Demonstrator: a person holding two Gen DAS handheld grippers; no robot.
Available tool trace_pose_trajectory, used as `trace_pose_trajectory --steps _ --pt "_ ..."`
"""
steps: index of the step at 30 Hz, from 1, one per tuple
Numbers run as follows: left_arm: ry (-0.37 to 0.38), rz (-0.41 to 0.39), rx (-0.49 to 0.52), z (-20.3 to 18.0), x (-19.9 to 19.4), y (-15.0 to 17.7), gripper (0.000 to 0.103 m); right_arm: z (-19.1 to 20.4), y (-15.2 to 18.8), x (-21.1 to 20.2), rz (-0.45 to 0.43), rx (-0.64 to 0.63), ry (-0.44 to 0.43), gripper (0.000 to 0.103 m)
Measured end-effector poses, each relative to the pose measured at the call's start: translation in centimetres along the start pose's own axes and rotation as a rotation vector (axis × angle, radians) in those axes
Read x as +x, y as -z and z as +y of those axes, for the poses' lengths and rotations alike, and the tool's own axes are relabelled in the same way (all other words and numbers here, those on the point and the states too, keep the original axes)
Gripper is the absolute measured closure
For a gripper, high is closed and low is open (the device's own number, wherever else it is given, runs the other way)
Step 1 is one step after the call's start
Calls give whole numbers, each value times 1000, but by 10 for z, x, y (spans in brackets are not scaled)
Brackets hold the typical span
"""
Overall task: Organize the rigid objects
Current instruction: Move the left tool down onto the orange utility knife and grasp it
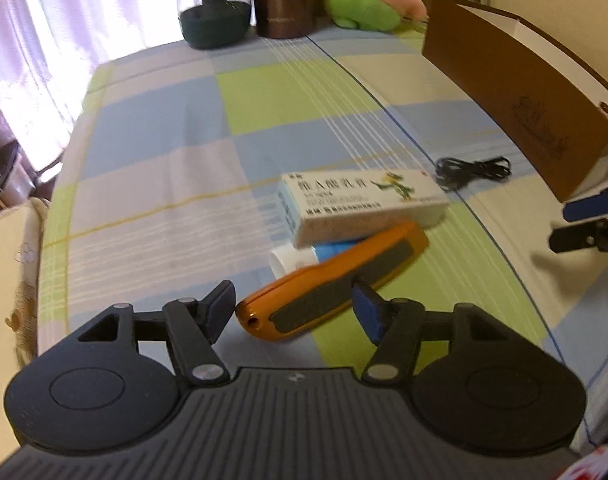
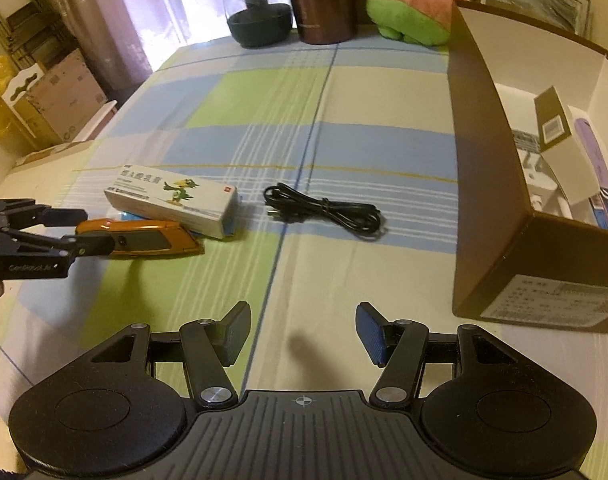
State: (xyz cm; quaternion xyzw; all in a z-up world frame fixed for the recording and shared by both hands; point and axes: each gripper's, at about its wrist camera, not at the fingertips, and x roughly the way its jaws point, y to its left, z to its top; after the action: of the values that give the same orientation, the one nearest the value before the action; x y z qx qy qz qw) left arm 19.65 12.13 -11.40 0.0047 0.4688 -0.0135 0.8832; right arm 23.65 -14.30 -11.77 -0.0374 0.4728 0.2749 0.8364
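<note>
The person is reaching for the orange plastic box cutter with dark grip patches [image 1: 336, 296] lying on the table with the blue, green and white checked cloth [image 1: 152, 152]. The left hand-held gripper [image 1: 292, 312] is sitting around the cutter's near end with its jaws apart. The pads are not pressing on it, so it is not holding anything. The right hand-held gripper [image 2: 302, 334] is hanging over bare cloth with its jaws apart and nothing between them.

I think this is the picking-up step. The tidy place looks like the tall brown cardboard box with white inside [image 2: 500, 200], standing well apart on the right. It is already holding a few small packs.

Next, the left hand-held gripper needs to squeeze the cutter's sides and lift it. That may be tricky. The cutter's far end is resting on a white and blue tube [image 1: 300, 254], and the white medicine carton with a green bird picture [image 1: 360, 204] is lying on top of the tube, just beside the cutter. Pulling the cutter away may tip or push them.

A coiled black cable [image 2: 328, 210] is lying between the pile and the brown box. At the far edge a dark glass jar [image 2: 258, 8], a brown metal can [image 2: 324, 4] and a pink and green plush toy [image 2: 408, 4] are standing out of the way.
</note>
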Motion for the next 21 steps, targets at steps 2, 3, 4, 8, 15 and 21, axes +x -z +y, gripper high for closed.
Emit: trace_pose_trajectory --steps 2,3,4,8,15,21 --pt "57 20 -31 0 -4 3 55 -1 2 0 5 9 5 48" --pt "88 27 -46 -2 -7 6 57 -2 3 0 8 12 5 48" --pt "109 32 -52 -5 -10 8 57 -2 3 1 10 15 4 48" --pt "145 46 -17 -27 -20 14 57 -1 6 2 17 16 -6 48" --pt "29 12 123 -57 -7 -1 52 2 4 4 9 -1 -20 48" --pt "-8 59 257 -73 20 -5 53 -1 4 4 16 -3 -20 48"
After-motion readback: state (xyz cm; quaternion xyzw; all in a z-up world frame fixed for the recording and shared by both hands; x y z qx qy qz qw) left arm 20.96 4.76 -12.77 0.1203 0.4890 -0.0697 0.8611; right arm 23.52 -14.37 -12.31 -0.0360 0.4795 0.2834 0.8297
